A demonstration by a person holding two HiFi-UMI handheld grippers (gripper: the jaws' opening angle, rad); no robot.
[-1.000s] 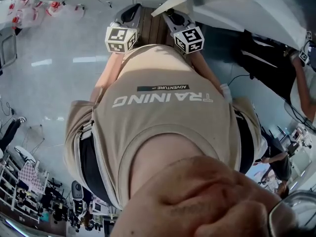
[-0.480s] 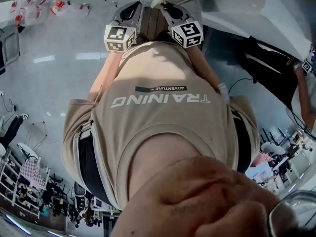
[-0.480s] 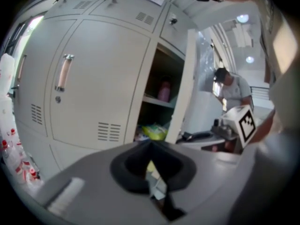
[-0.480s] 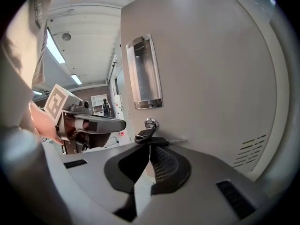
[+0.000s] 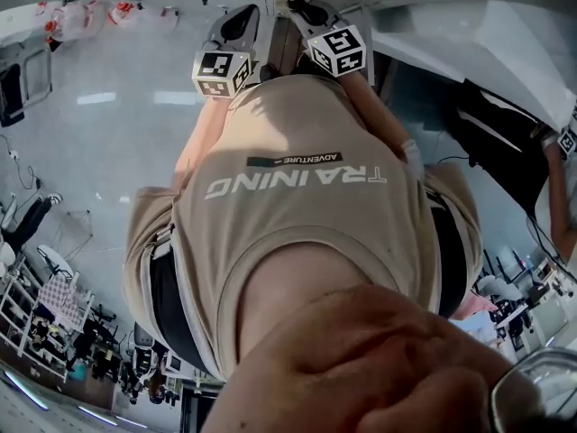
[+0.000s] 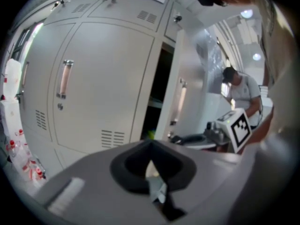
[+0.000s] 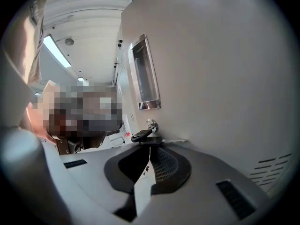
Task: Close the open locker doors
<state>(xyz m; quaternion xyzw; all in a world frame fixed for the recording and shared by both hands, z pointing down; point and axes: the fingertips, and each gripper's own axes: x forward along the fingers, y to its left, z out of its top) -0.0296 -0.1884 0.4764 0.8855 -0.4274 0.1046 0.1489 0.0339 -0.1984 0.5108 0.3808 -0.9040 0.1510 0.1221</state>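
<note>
Left hand-held gripper (image 6: 151, 157) closed empty; right hand-held gripper (image 7: 149, 147) too; shirt (image 5: 297, 215) reads TRAINING.

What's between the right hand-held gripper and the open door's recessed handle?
The lock, with a dark key in it, just above the right hand-held gripper and below the recessed handle; otherwise bare door. Seen in the right gripper view.

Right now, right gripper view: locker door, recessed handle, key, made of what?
Locker door: probably painted sheet metal; matte pale grey, punched vent slots. Recessed handle: likely chromed or polished metal; mirror-like glints. Key: dark head, perhaps plastic; too small to be sure.
</note>
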